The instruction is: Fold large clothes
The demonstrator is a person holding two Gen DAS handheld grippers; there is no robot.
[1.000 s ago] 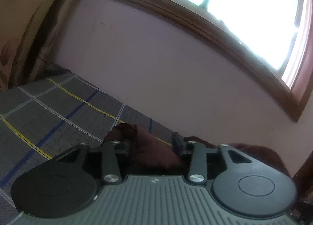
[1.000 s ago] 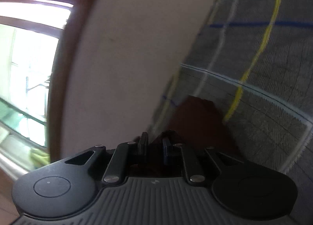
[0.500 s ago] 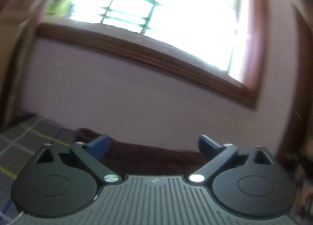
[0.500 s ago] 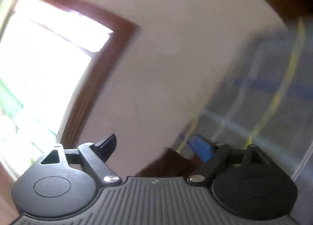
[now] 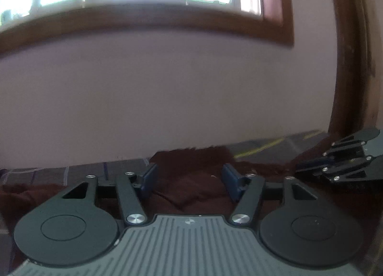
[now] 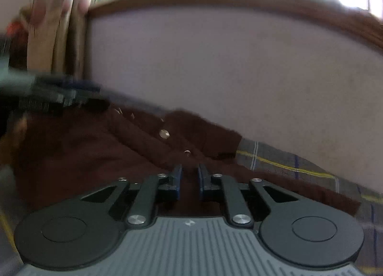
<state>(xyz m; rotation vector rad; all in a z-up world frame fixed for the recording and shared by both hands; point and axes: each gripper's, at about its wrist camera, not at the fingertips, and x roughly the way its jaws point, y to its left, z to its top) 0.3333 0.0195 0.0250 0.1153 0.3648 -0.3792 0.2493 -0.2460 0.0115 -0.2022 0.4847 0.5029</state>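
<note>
Garment (image 6: 100, 156), dark maroon with snaps, lies low in both frames on my checked bedsheet (image 6: 287, 163) below the wall. My left gripper (image 5: 189, 180) has just been closing, fingers apart over cloth. My right gripper (image 6: 189, 177) has closed to a narrow gap; grip unclear. Soft, limp; I'd pinch hem edges.
</note>
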